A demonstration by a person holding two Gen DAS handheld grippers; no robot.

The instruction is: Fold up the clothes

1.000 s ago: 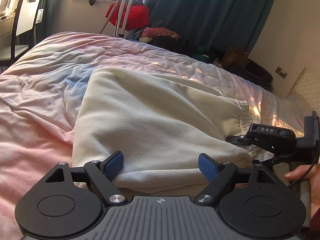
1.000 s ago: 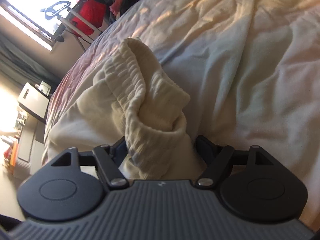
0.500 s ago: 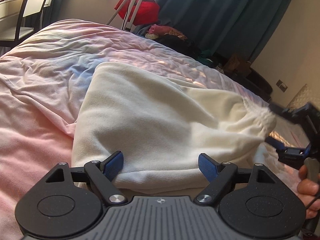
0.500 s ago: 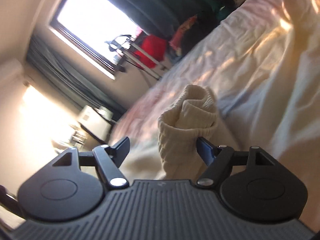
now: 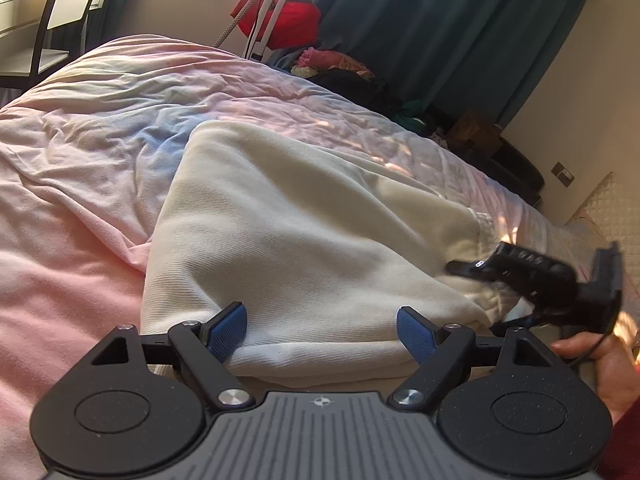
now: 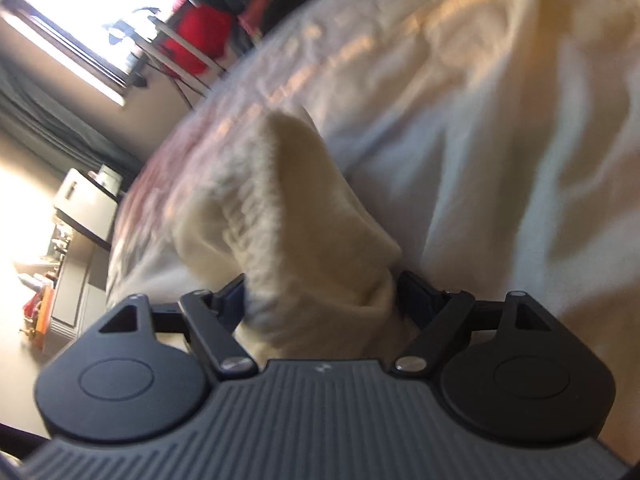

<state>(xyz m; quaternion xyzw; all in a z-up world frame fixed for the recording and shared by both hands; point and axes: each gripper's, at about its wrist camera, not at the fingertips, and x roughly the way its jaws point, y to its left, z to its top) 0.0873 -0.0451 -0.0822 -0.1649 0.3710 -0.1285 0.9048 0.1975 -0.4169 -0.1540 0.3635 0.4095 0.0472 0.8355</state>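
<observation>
A cream garment (image 5: 288, 232) lies folded on the pink bed cover (image 5: 68, 208). My left gripper (image 5: 322, 330) is open, its blue pads (image 5: 226, 330) on either side of the garment's near folded edge, low over the bed. My right gripper (image 6: 326, 300) has its jaws spread wide with the garment's ribbed waistband end (image 6: 296, 216) bunched between them; the fingertips are hidden by the cloth. The right gripper also shows in the left wrist view (image 5: 540, 276), at the garment's right end, held by a hand.
A red bag and a white stand (image 5: 276, 20) sit beyond the bed under the window. Dark teal curtains (image 5: 440, 32) hang behind. Piled clothes (image 5: 340, 68) lie at the bed's far side. A chair and desk (image 5: 48, 16) stand at the left.
The right gripper lifted the waistband end up off the bed, then came back down to the garment's right end. The left gripper stayed open at the near edge.
</observation>
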